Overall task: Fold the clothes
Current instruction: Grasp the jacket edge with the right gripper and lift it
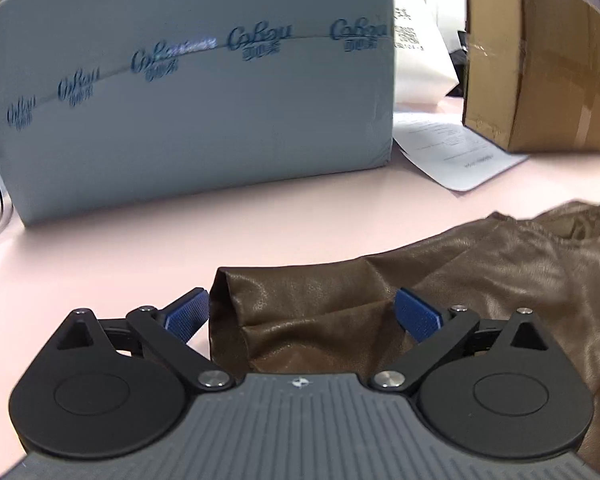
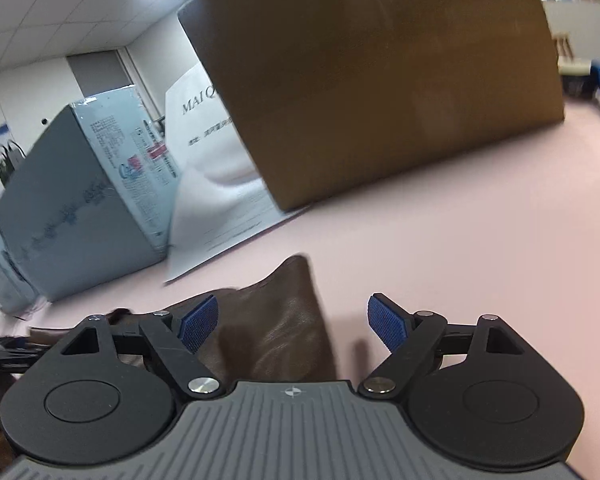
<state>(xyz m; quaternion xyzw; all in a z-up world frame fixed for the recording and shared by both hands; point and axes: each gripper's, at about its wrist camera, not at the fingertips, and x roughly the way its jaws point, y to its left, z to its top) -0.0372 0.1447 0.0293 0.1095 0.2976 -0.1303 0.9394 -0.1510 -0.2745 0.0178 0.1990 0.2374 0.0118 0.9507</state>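
Note:
A brown leather-look garment (image 1: 440,280) lies rumpled on the pink table (image 1: 180,240). In the left wrist view its folded left end sits between the blue pads of my left gripper (image 1: 300,316), which stands open around it without pinching. In the right wrist view a narrow corner of the same garment (image 2: 276,320) points away from me. My right gripper (image 2: 296,324) is open as well, its left pad over the cloth and its right pad above bare table. The part of the garment under each gripper body is hidden.
A large pale-blue package (image 1: 188,92) stands close behind the garment. A cardboard box (image 1: 536,60) stands at the back right, with printed paper sheets (image 1: 456,152) and white bags (image 1: 420,52) between them. Bare pink table (image 2: 480,240) extends to the right.

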